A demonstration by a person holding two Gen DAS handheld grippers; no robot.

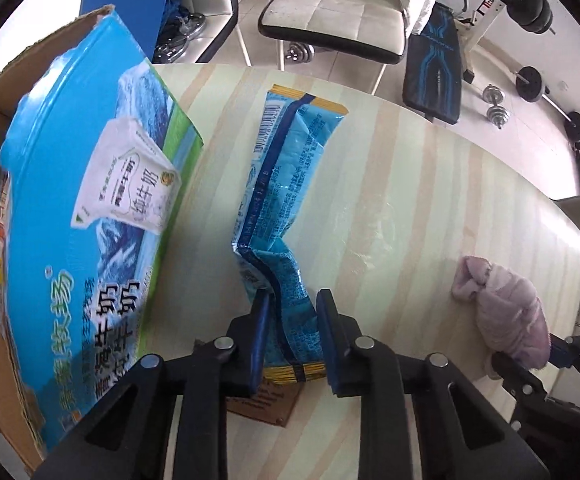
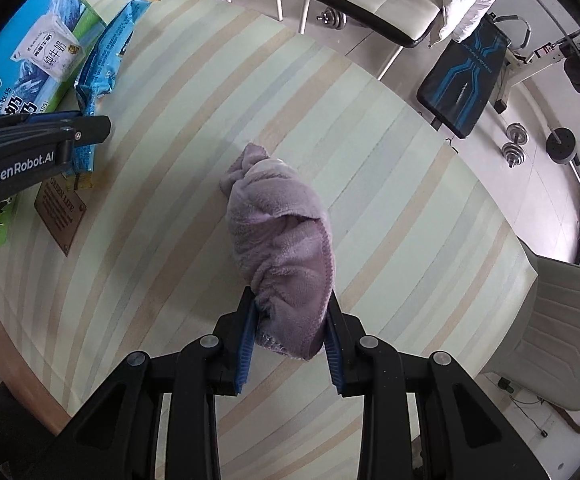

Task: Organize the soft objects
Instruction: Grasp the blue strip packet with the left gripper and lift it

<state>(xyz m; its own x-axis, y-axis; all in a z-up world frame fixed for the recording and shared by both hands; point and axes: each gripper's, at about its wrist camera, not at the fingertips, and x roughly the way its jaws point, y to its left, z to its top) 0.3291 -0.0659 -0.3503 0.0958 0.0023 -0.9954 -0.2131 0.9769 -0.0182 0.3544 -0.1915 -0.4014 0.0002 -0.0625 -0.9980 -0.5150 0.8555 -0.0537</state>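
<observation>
My left gripper (image 1: 292,298) is shut on a long blue plastic snack bag (image 1: 281,184) that lies on the striped table (image 1: 410,184), beside a blue milk carton box (image 1: 89,184). The bag bends between the fingers. My right gripper (image 2: 292,300) is shut on a rolled lilac fleece cloth (image 2: 279,232) resting on the table. The cloth also shows at the right of the left wrist view (image 1: 506,312), and the bag (image 2: 105,52) and left gripper (image 2: 101,126) show at the left of the right wrist view.
The box (image 2: 41,60) stands open at the table's left with items inside. A small brown card (image 2: 59,212) lies near the front left. Beyond the far edge are white chairs (image 1: 330,12), a weight bench (image 1: 434,76) and dumbbells.
</observation>
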